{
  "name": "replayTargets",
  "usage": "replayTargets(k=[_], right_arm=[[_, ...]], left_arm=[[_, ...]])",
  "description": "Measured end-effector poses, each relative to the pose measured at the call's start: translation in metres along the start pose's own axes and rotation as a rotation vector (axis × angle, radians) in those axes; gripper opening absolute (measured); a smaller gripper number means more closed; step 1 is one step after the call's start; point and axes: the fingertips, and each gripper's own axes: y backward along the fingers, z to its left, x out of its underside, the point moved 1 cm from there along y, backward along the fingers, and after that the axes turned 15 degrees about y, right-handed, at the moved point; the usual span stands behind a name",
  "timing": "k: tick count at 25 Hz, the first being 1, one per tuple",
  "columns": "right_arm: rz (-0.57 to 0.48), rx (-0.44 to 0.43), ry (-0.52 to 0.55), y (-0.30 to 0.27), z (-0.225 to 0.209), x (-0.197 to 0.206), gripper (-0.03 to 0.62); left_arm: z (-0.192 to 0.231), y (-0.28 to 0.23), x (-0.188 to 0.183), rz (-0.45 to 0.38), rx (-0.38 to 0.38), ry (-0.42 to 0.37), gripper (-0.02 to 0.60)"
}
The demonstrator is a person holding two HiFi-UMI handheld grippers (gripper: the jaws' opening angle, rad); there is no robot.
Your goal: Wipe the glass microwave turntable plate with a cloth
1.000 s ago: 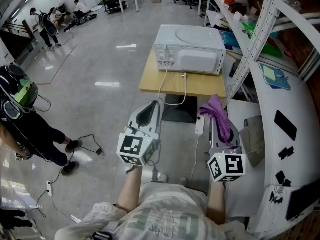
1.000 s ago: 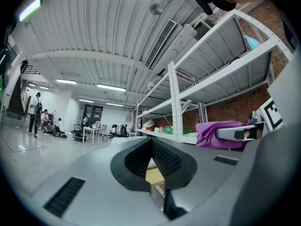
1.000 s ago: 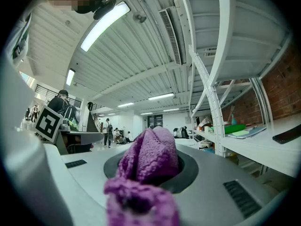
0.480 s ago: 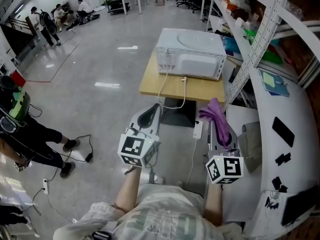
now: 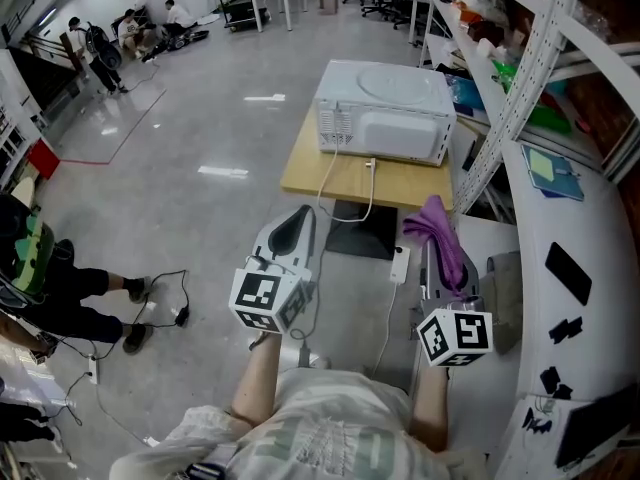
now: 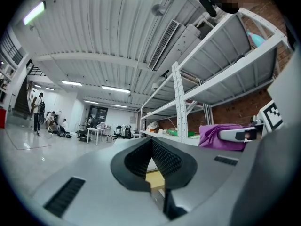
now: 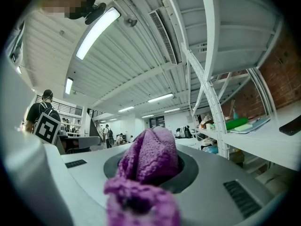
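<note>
Left gripper (image 6: 152, 150) closed, empty

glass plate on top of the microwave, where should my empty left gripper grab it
By its rim, likely the edge nearest you. The glass plate lies flat on the microwave, so only its thin edge offers a pinch. Bring the left gripper in low and level; the right gripper is shut on the cloth.

I am logging finishes as follows.
- Cloth (image 7: 149, 150): purple, nubby terry pile, matt.
- Left gripper (image 6: 153, 160) and right gripper (image 7: 151, 167): smooth grey matt plastic shells; the left's pads (image 6: 165, 157) are showing black and ribbed.
- Microwave (image 5: 383, 108): smooth white casing.
- Table (image 5: 335, 175): pale wood-look top.
- Floor (image 5: 200, 118): grey, glossy, reflecting lights.
</note>
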Motion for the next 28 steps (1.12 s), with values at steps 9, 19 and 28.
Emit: replayTargets(k=[9, 19, 28], right_arm=[[-0.012, -0.052, 0.023, -0.013, -0.034, 0.006, 0.058], [0.048, -0.063, -0.019, -0.039, -0.061, 0.044, 0.058], [0.063, -0.012, -0.028, -0.122, -0.095, 0.069, 0.058]], left_arm=[[-0.015, -0.018, 0.014, -0.030, -0.058, 0.009, 0.002], [-0.007, -0.047, 0.044, 0.011, -0.092, 0.037, 0.002], [0.033, -0.145, 0.046, 0.024, -0.041, 0.040, 0.002]])
